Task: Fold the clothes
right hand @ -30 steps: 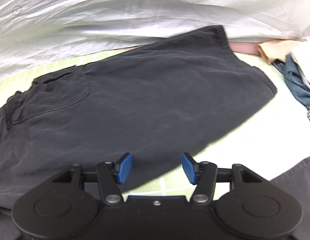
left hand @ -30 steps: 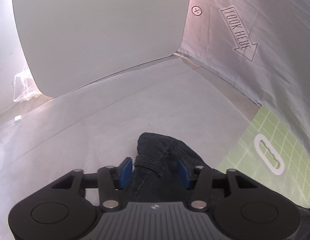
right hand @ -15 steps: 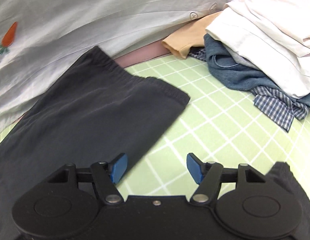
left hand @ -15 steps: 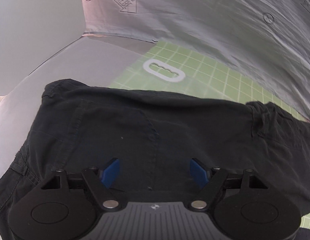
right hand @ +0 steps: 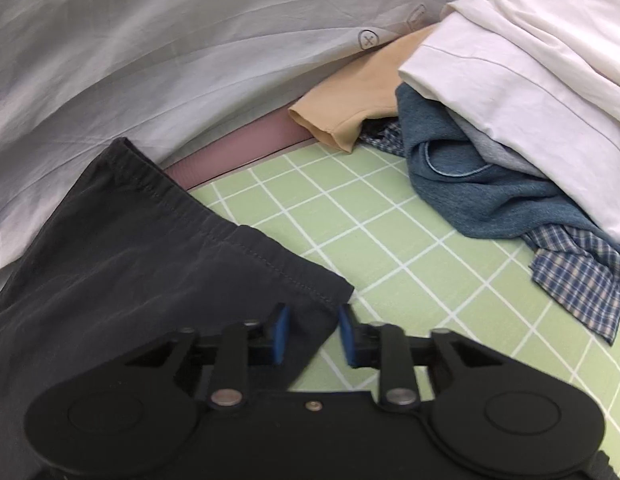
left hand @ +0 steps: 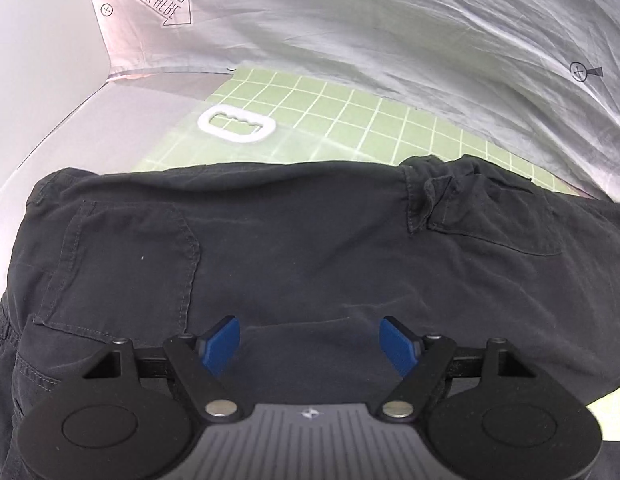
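Note:
Black shorts [left hand: 310, 240] lie spread flat on the green grid mat [left hand: 349, 120], with a back pocket at the left. My left gripper [left hand: 310, 340] is open and empty just above the shorts' near part. In the right wrist view the shorts' leg [right hand: 130, 260] reaches its hem corner near my right gripper [right hand: 313, 334]. Its blue pads stand narrowly apart around that hem corner, and whether they pinch the cloth I cannot tell.
A pile of clothes [right hand: 509, 120] sits at the right on the mat [right hand: 389, 240]: white, blue denim, plaid and tan pieces. A grey printed sheet [left hand: 389, 40] forms the back wall. A white handle cutout [left hand: 236, 125] marks the mat's far left.
My left gripper let go of the shorts' bunched cloth and pulled back over the spread shorts. My right gripper moved to the leg's hem corner and its pads narrowed around it.

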### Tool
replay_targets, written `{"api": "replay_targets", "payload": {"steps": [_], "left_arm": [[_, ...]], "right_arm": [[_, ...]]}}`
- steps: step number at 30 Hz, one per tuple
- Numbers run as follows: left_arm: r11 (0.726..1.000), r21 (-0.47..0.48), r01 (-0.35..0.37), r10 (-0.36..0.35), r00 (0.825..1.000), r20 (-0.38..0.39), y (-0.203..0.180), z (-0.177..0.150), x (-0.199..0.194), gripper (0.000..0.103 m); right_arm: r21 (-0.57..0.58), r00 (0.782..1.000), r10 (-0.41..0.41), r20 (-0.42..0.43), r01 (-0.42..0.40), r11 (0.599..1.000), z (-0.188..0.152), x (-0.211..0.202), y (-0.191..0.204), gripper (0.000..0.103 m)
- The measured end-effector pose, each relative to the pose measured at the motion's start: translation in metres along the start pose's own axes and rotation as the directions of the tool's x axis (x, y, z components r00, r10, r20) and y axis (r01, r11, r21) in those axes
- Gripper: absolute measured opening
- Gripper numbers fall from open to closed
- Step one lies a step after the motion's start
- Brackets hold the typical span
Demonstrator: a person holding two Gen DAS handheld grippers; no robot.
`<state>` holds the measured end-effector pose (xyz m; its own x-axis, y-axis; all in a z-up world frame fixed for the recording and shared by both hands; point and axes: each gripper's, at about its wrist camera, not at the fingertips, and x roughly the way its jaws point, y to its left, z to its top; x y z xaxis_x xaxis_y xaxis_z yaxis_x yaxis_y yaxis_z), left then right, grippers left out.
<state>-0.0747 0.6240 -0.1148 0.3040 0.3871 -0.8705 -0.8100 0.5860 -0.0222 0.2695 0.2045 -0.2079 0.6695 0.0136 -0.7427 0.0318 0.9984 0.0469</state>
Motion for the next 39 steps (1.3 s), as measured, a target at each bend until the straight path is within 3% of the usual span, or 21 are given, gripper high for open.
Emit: {"api": "replay_targets", "payload": {"steps": [3, 8, 11, 14, 15, 17, 20, 27, 31, 39], "left_arm": [[1.0, 0.006, 0.013, -0.014, 1.0, 0.025, -0.006, 0.002, -0.01, 0.078], [1.0, 0.005, 0.013, -0.013, 0.999, 0.036, 0.001, -0.009, -0.025, 0.078], [1.0, -0.012, 0.013, -0.013, 1.0, 0.025, 0.006, -0.02, -0.03, 0.078], [0.999, -0.037, 0.015, -0.015, 1.0, 0.009, 0.011, -0.032, -0.035, 0.078], [0.999, -0.039, 0.016, -0.016, 1.0, 0.008, 0.012, -0.035, -0.038, 0.078], [0.999, -0.036, 0.017, -0.016, 1.0, 0.008, 0.012, -0.042, -0.044, 0.078], [0.998, -0.046, 0.032, -0.032, 0.999, 0.009, 0.011, -0.054, -0.053, 0.078], [0.997, -0.028, 0.075, -0.074, 0.997, 0.013, 0.003, -0.084, -0.075, 0.078], [0.995, -0.064, 0.08, -0.079, 0.997, 0.026, 0.014, -0.105, -0.092, 0.078], [0.992, -0.111, 0.056, -0.059, 0.998, -0.021, 0.034, -0.155, -0.11, 0.078]], "right_arm": [[-0.001, 1.0, 0.027, -0.003, -0.027, 1.0, -0.002, -0.005, -0.01, 0.003], [-0.011, 0.999, -0.034, 0.023, 0.034, 0.999, -0.015, -0.032, -0.04, 0.002], [0.032, 0.999, -0.048, -0.008, 0.048, 0.998, -0.026, -0.038, -0.067, 0.002], [0.025, 0.998, -0.053, -0.028, 0.054, 0.998, -0.034, -0.041, -0.085, 0.005], [0.012, 0.998, -0.06, -0.021, 0.06, 0.998, -0.036, -0.044, -0.089, 0.014], [0.019, 0.994, -0.111, 0.006, 0.111, 0.994, -0.034, -0.062, -0.097, 0.017], [0.084, 0.994, -0.079, 0.077, 0.073, 0.994, -0.039, -0.105, -0.116, 0.036], [0.08, 0.998, -0.068, 0.011, 0.067, 0.995, -0.092, -0.164, -0.149, 0.036], [0.084, 0.997, -0.061, -0.045, 0.064, 0.994, -0.134, -0.189, -0.165, 0.036], [-0.002, 0.989, -0.093, -0.114, 0.094, 0.996, -0.191, -0.224, -0.181, 0.047]]}}
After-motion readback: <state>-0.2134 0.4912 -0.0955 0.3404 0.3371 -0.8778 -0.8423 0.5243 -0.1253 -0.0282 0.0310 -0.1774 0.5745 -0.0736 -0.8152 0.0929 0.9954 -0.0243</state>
